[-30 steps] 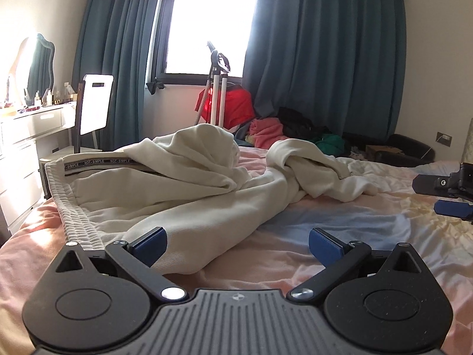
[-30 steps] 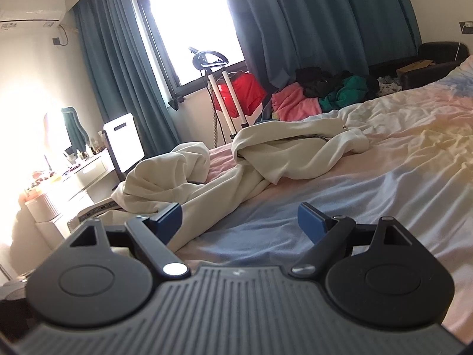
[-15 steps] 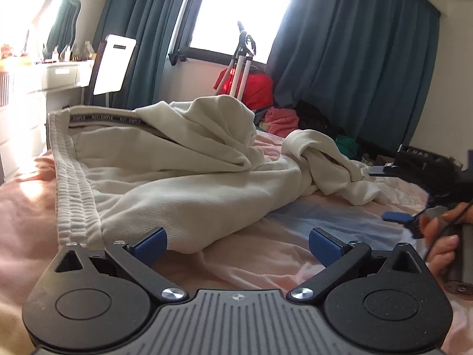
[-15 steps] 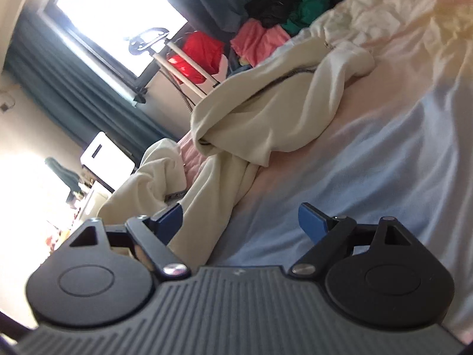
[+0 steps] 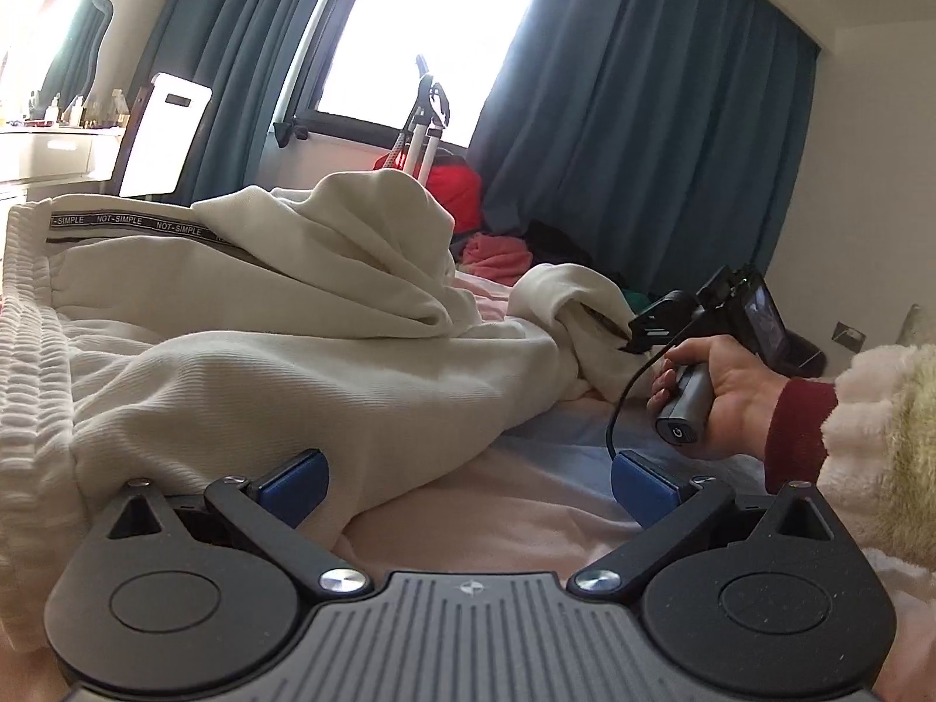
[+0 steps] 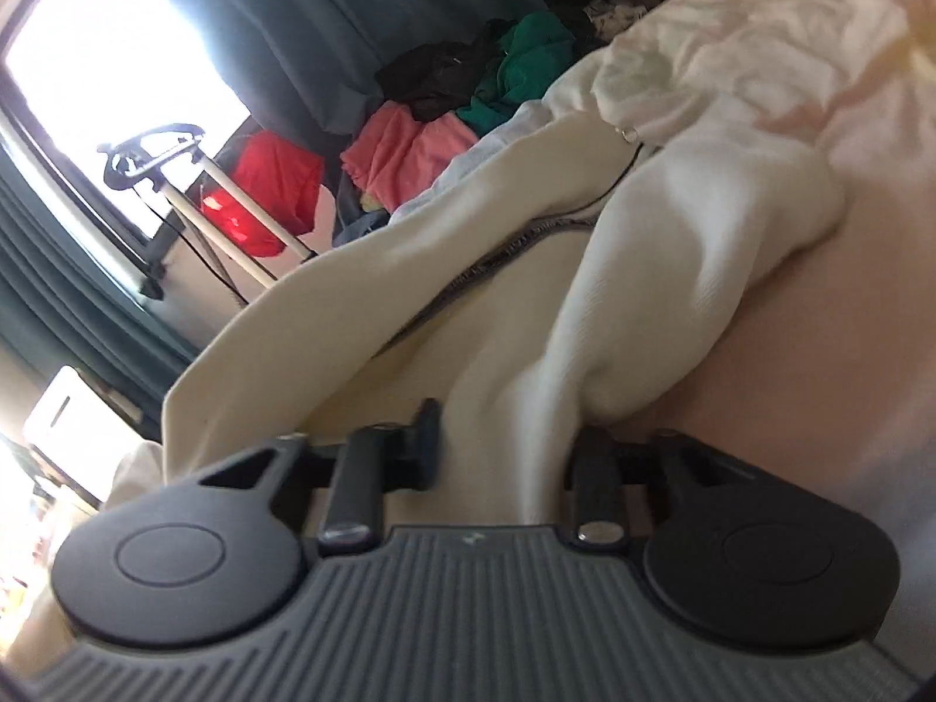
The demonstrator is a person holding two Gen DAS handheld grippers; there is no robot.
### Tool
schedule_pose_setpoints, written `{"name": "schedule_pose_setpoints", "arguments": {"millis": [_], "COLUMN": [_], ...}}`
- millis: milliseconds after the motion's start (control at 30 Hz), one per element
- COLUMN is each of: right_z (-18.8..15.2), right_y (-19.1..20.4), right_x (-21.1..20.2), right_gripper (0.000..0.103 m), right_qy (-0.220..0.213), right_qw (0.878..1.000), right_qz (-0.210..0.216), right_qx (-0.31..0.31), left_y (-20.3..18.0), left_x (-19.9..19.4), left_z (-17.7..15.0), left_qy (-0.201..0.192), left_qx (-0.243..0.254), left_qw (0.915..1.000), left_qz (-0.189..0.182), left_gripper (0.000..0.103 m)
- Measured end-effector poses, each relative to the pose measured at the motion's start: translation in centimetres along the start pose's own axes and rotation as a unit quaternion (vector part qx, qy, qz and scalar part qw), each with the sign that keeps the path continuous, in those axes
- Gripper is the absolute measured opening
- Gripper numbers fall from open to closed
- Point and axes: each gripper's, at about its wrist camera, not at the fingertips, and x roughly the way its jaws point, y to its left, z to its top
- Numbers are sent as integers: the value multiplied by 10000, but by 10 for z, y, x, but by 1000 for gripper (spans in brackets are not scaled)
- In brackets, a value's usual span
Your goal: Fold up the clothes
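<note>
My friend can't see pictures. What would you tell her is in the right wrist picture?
The right claw has just closed on a bunched fold of the cream zip-up top, which lies crumpled on a pink bed sheet. Behind are dark curtains, a bright window and a pile of red, pink and green clothes.

This is a bedroom in a home: right under and ahead of the left claw (image 5: 468, 485) spreads a bed (image 5: 526, 515) with a rumpled pink and blue sheet, and a heap of cream clothes (image 5: 281, 362) lies on it just beyond the claw's fingers. Far ahead, past the bed, a bright window (image 5: 433, 35) is hung with long teal curtains (image 5: 643, 134), and more clothes (image 6: 403, 158) in red, pink, green and black are piled below it. Off to the claw's left stands a white dressing table (image 5: 52, 155) with small bottles and a mirror (image 5: 64, 41) on it.
</note>
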Motion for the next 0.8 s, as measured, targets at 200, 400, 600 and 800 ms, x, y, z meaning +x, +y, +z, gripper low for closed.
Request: {"name": "schedule_pose_setpoints", "arguments": {"millis": [200,400,600,800], "right_z": [55,119,79,37], "right_y": [10,-49,-153,-181], "right_x": [-60,-183,-245,-253], "right_gripper": [13,13,13,15], "right_qy": [-884,-1691,-1245,-793], "right_qw": [9944,9848,9838,9856], "right_qz": [-225,-399,-1058,-1226], "right_qx": [-527,22,737,852], "left_y": [9,19,41,74], "left_x": [4,-3,-22,-54], "left_z": [5,15,26,23], "left_qy": [66,151,250,397], "left_qx": [-164,-584,-1586,-3037], "left_qw": [9998,9976,9849,9488], "left_qz": [-122,-353,-653,-774], "left_gripper": [103,103,102,103]}}
